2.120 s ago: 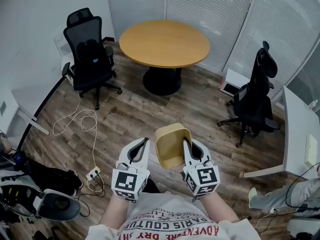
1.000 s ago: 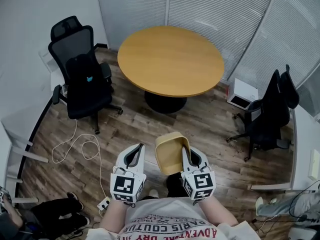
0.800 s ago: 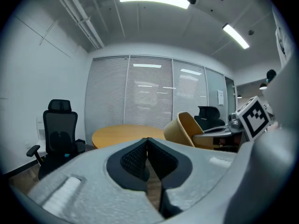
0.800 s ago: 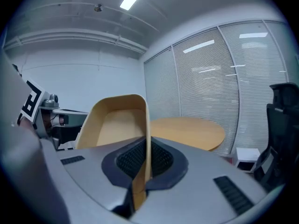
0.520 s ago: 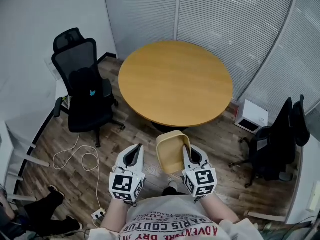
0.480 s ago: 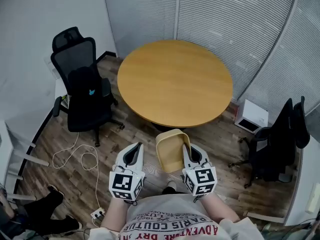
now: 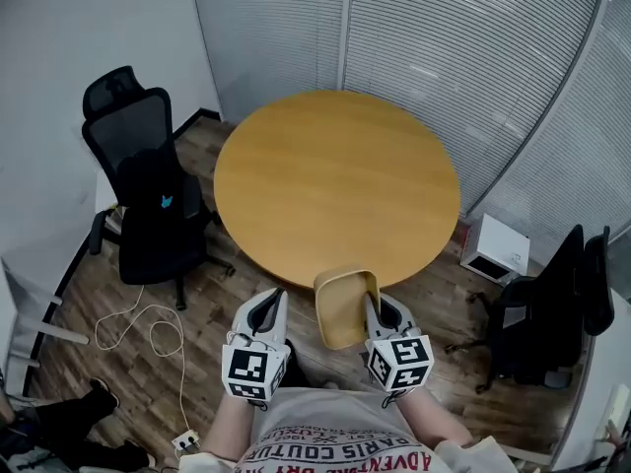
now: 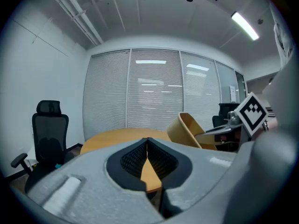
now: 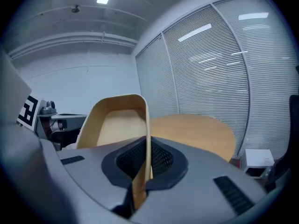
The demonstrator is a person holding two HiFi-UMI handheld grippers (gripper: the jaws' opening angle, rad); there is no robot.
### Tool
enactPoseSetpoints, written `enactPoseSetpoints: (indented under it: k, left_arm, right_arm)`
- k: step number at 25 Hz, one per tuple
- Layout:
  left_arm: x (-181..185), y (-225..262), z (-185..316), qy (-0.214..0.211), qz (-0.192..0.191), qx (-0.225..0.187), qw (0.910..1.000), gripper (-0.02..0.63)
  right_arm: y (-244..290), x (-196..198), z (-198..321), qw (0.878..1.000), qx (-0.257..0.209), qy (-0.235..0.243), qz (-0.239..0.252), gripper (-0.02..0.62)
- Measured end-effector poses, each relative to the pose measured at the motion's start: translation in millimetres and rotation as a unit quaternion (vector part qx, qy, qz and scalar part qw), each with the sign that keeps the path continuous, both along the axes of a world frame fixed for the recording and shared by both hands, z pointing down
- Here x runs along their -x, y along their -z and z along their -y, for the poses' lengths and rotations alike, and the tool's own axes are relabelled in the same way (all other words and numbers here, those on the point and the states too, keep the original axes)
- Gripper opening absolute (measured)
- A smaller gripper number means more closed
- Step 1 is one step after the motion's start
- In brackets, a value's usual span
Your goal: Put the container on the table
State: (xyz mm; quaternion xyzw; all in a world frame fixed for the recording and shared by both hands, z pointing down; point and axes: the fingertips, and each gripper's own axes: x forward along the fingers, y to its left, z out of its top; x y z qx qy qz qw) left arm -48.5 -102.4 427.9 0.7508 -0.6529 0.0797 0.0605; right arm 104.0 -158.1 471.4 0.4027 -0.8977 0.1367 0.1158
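Observation:
A tan, open-topped container (image 7: 343, 307) hangs tilted in the air just in front of the near edge of the round wooden table (image 7: 335, 180). My right gripper (image 7: 372, 302) is shut on the container's right wall. That thin wall (image 9: 145, 125) runs straight between the pads in the right gripper view, with the table (image 9: 196, 127) beyond. My left gripper (image 7: 275, 296) is to the container's left and apart from it. Its jaws meet at the tips (image 8: 147, 142) with nothing between them. The container (image 8: 189, 129) shows to its right in the left gripper view.
A black office chair (image 7: 148, 200) stands left of the table and another (image 7: 557, 308) to the right. A white box (image 7: 498, 248) sits on the floor by the blinds. A white cable (image 7: 138, 328) lies on the wooden floor at the left.
Both grippers and the container have moved forward together toward the table. The table's near edge now lies right at the container's far rim. The grip is unchanged.

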Motion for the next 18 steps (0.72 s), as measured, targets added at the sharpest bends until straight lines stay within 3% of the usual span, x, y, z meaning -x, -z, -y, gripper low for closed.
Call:
enactPoseSetpoints:
  k: [8, 18]
  left_arm:
    - [53, -6, 113, -0.059, 0.002, 0.006, 0.9982, 0.012]
    - [129, -11, 246, -0.144, -0.004, 0.025, 0.9893, 0.012]
  right_arm:
    - [-8, 36, 91, 0.998, 0.006, -0.062, -0.009, 0.011]
    - [-13, 102, 205, 0.989, 0.024, -0.148, -0.019, 0.011]
